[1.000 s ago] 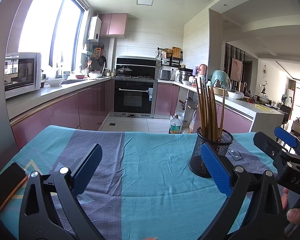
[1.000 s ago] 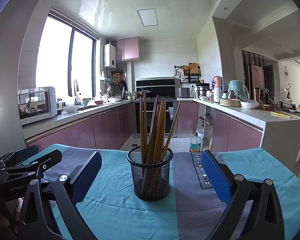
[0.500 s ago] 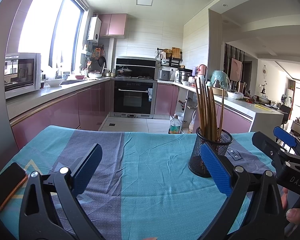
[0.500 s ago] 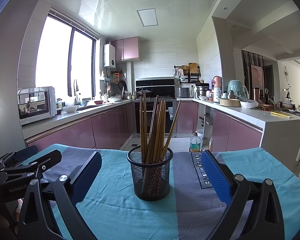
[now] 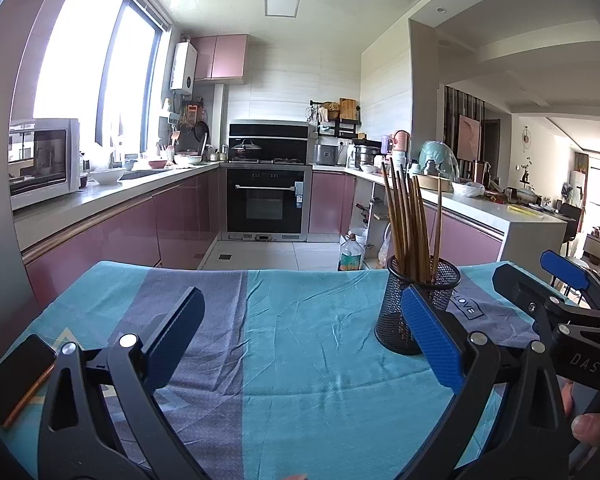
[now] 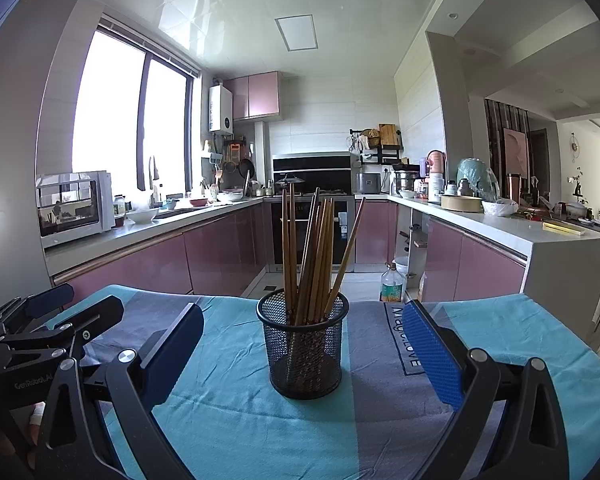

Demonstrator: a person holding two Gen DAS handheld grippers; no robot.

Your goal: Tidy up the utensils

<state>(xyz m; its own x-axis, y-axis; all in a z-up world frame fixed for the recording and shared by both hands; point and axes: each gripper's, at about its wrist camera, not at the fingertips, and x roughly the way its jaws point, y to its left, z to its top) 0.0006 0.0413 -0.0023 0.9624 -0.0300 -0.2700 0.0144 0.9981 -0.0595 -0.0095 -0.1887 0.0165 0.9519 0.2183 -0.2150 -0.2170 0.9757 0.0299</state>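
A black mesh holder stands upright on the teal and grey tablecloth, with several brown chopsticks standing in it. My right gripper is open and empty, its blue pads either side of the holder, a little short of it. In the left wrist view the holder is at the right, partly behind my right pad. My left gripper is open and empty over bare cloth, left of the holder. The right gripper also shows in the left wrist view at the right edge.
A dark phone lies on the cloth at the near left. The table's far edge drops to the kitchen floor. Pink cabinets, an oven and a plastic bottle lie beyond.
Nearly nothing. In the left wrist view the holder has drifted very slightly left and down; both grippers stay open and empty.
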